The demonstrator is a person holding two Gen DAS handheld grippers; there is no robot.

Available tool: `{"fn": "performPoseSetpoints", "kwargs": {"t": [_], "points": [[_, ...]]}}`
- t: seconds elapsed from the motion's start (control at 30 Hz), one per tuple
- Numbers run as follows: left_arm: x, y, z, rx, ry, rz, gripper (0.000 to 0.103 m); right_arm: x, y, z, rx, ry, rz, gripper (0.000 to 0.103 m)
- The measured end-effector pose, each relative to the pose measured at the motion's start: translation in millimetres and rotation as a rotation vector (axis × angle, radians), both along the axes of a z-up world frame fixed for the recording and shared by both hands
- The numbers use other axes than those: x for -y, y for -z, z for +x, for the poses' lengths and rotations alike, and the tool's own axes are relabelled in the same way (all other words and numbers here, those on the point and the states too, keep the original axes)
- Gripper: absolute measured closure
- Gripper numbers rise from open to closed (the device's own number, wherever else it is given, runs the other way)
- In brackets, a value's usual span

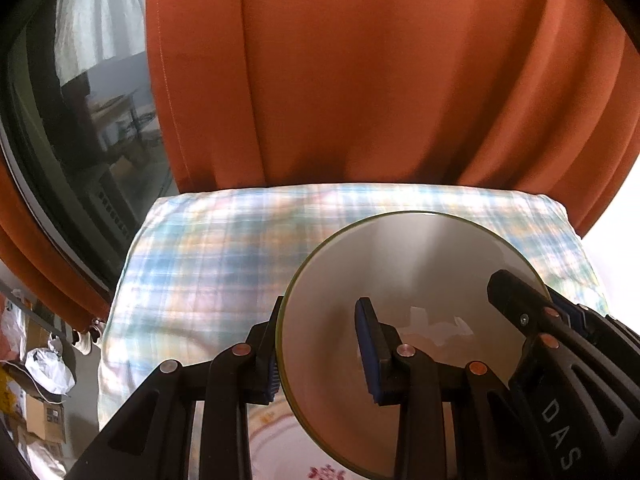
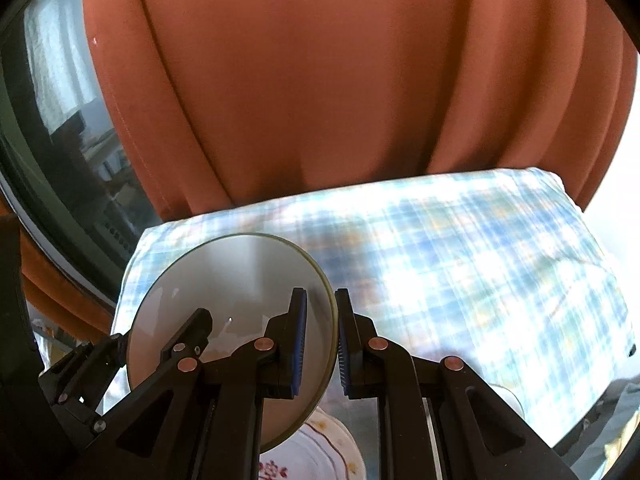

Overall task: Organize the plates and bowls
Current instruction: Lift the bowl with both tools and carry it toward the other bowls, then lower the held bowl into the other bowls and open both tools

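The glass plate is held up in the air, tilted w/ its face toward the cameras, above a plaid cloth that covers the surface below. Both grippers grip it on opposite edges.

Left gripper: narrow, closed on the plate's left rim, one blue pad behind the glass and one in front. In the left wrist view the right gripper shows at the plate's right edge, also clamped on the rim.

Right wrist view: the same plate sits left of centre, and the right gripper pinches its right rim between the two blue pads, the gap is only the thickness of the glass. The left gripper holds the opposite side there.

Under the plate, at the bottom edge, a white plate with red flower print lies just below; I cannot tell if they touch. It shows also in the right wrist view.

Behind the cloth hangs an orange curtain, w/ a dark window to the left. On the far left low, some bags and boxes, blurred.
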State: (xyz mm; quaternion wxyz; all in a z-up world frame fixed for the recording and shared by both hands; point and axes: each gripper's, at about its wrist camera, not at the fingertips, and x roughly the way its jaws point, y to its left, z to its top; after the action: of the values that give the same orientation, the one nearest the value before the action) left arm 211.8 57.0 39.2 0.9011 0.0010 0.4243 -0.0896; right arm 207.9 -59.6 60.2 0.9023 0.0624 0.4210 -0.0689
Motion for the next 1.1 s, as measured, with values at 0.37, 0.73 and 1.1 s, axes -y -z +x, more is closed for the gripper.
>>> {"fn": "performPoseSetpoints", "kwargs": {"t": [0.37, 0.73, 1.1], "points": [[47.8, -3.0, -48.0, 0.009, -0.019, 0.016, 0.072, 43.4, -3.7, -43.3, 0.004, -0.013, 0.038, 0.086], [100.4, 12.4, -88.2, -0.001, -0.071, 0.020, 0.072, 102.9, 6.3, -79.4, -0.008, -0.074, 0.038, 0.086], [130.3, 42.1, -111.0, -0.050, -0.142, 0.031, 0.072, 140.5, 31.5, -99.8, -0.058, -0.167, 0.026, 0.086]]}}
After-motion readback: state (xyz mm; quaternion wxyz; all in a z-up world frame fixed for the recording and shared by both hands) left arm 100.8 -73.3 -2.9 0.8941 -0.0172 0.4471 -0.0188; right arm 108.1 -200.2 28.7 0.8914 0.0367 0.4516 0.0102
